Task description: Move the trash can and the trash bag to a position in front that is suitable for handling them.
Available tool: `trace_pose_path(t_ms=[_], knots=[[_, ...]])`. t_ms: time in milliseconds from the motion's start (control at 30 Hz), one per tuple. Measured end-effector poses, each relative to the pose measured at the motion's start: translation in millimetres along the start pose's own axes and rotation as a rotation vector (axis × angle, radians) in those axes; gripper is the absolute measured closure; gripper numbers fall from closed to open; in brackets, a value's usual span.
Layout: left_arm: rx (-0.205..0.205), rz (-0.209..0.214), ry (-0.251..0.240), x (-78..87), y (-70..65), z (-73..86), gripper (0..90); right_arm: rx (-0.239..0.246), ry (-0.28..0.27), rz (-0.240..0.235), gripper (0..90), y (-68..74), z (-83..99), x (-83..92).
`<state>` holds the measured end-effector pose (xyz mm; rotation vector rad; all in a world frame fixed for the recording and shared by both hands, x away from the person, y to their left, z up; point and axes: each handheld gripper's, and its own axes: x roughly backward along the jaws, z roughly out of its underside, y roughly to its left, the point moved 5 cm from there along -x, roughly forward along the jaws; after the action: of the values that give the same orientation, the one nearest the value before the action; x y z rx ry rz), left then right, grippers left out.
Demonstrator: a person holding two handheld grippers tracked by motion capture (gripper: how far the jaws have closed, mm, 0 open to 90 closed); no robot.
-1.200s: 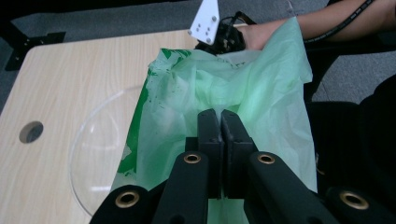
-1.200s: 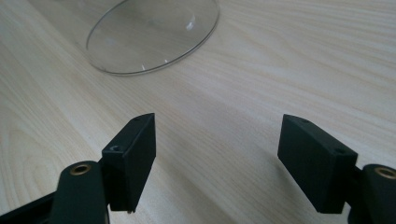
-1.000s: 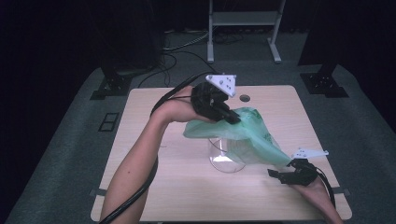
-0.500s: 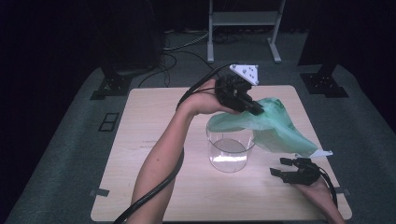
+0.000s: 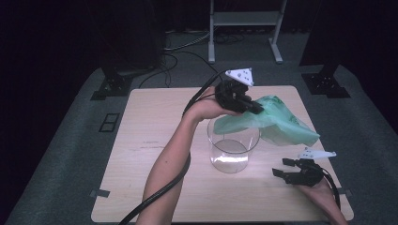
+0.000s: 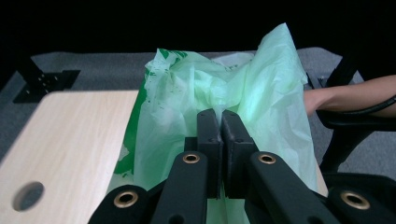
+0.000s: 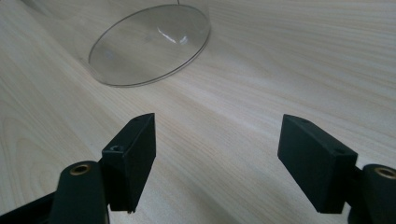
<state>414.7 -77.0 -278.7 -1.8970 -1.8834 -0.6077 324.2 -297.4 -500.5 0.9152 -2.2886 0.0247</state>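
A thin green plastic bag (image 5: pixel 277 122) hangs in the air over the far right part of the wooden table (image 5: pixel 145 140). My left gripper (image 5: pixel 253 108) is shut on a pinched fold of that bag (image 6: pixel 219 93), just above the far rim of a clear glass cylinder (image 5: pixel 232 147) that stands upright mid-table. The bag drapes to the right of the glass. My right gripper (image 5: pixel 284 168) rests low near the table's right front, jaws wide open with nothing between them (image 7: pixel 217 154). The glass's base (image 7: pixel 149 46) lies just ahead of it.
A round hole (image 6: pixel 27 196) sits in the tabletop near its far edge. Dark stands (image 5: pixel 110 84) and a metal frame (image 5: pixel 244 28) stand on the grey floor beyond the table. Black cables trail from both grippers.
My left gripper has carried the bag to the right and back over the glass, then lower. The bag's free end has slipped away from the right gripper, which has stayed put.
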Motion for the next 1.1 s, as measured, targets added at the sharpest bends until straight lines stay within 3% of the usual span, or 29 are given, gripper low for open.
trace_pose_path(t_ms=[167,300,733,1100], knots=[[0.064,-0.002,0.008,-11.9,5.0,35.5,87.3,0.004,-0.003,0.001,27.3,0.1,-0.2,-0.5],[0.083,-0.010,0.048,-16.8,4.7,60.3,87.3,-0.001,0.000,0.000,27.3,0.5,0.1,-0.7],[0.044,0.000,0.169,-21.2,-15.9,92.6,87.0,0.005,0.001,0.000,27.3,3.0,0.5,-1.8],[0.038,0.009,0.204,-12.4,-31.4,111.4,86.9,0.007,0.007,0.000,27.3,4.4,1.4,-2.8]])
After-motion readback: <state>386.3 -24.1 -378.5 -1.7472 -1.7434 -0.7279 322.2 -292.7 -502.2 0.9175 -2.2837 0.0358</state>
